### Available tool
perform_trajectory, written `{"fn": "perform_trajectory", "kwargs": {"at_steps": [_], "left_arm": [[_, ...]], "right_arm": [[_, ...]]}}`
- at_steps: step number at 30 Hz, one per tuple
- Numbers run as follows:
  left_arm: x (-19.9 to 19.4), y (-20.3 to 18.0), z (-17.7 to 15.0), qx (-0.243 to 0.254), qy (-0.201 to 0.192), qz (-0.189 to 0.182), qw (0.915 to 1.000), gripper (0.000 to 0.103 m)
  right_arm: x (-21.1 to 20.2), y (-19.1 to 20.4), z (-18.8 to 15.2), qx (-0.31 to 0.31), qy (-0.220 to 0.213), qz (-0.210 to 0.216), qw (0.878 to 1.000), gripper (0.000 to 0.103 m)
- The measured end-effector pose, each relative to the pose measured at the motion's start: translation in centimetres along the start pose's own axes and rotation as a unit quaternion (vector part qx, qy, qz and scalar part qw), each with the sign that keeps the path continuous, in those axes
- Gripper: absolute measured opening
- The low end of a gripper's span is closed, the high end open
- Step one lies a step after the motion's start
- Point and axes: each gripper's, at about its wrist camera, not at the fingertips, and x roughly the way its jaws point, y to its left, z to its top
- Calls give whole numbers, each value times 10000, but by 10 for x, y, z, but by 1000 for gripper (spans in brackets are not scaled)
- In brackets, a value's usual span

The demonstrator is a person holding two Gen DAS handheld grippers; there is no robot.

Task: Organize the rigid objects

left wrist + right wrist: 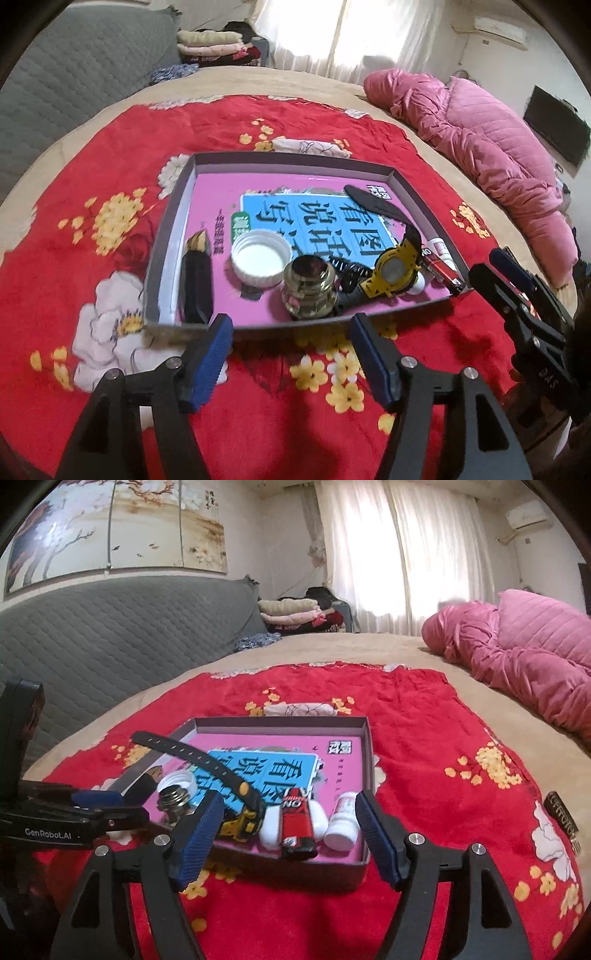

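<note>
A shallow grey box point(295, 158) with a pink and blue printed bottom lies on the red blanket. In it are a black knife-like tool point(197, 280), a white cap point(260, 261), a brass fitting point(309, 286), a yellow and black watch point(393, 271), a red lighter point(297, 821) and a small white bottle point(342, 825). My left gripper point(291, 363) is open and empty just before the box's near edge. My right gripper point(286, 840) is open and empty at the box's near side, its fingers either side of the lighter and bottle.
The red floral blanket point(92, 206) lies on a tan bed. A pink quilt point(491, 147) is heaped at the right. A small dark object point(563, 821) lies on the blanket right of the box. A grey headboard point(110, 638) stands at the left.
</note>
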Motion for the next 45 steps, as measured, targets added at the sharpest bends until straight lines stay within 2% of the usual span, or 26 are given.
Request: {"fn": "perform_trajectory", "kwargs": {"at_steps": [3,7,11,17,21,29,38,45], "left_arm": [[-4,1,-4,26,-3,123,9999,66],[-9,2,-8,-16,15,58,10000,66],[-15,-3,-12,101,-44,151,9998,66],[-23,-2,-16,129,-72,298,9994,66],[-25,1,-19,129,14,584,9982,66],[-27,6,-27,67,154,836,9964,66],[-31,3,-33,145,128,838,9963,66],[-32,7,-35,57,180,902,9957,66]], "right_arm": [[-6,5,-2,26,79,-94,9999,75],[-14,17,-3,17,113,-118,9999,75],[-19,30,-5,-85,174,-152,9997,75],[-29,33,-8,27,296,-258,9992,76],[-36,34,-9,197,377,-408,9983,76],[-38,43,-12,348,625,-700,9950,76],[-37,59,-20,333,895,-844,9918,76],[-37,61,-26,411,1042,-801,9905,76]]}}
